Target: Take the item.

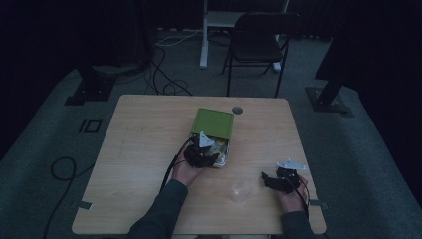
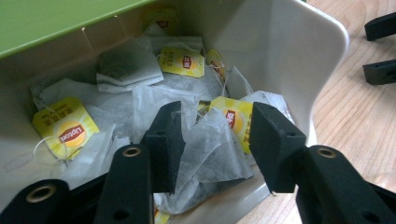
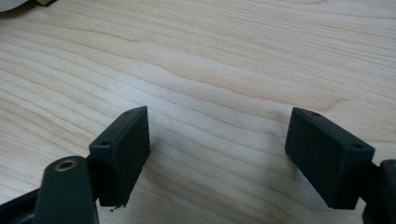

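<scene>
Near the centre of the wooden tabletop [image 1: 149, 139] sits a white box [image 2: 299, 51] with its green lid [image 1: 213, 123] raised at the far side. The box contains loose tea bags [image 2: 210, 149] carrying yellow tags [image 2: 65, 128]. The left gripper [image 2: 212, 140] reaches into the box; its fingers [image 2: 163, 140] are parted, one on each side of a tea bag, and contact with the bag cannot be confirmed. The right gripper [image 3: 217, 156] rests low over bare tabletop at the person's right, well apart from the box, with its fingers [image 3: 123, 149] spread wide and holding nothing. A small clear cup [image 1: 242, 190] stands between the two hands, near the front edge.
</scene>
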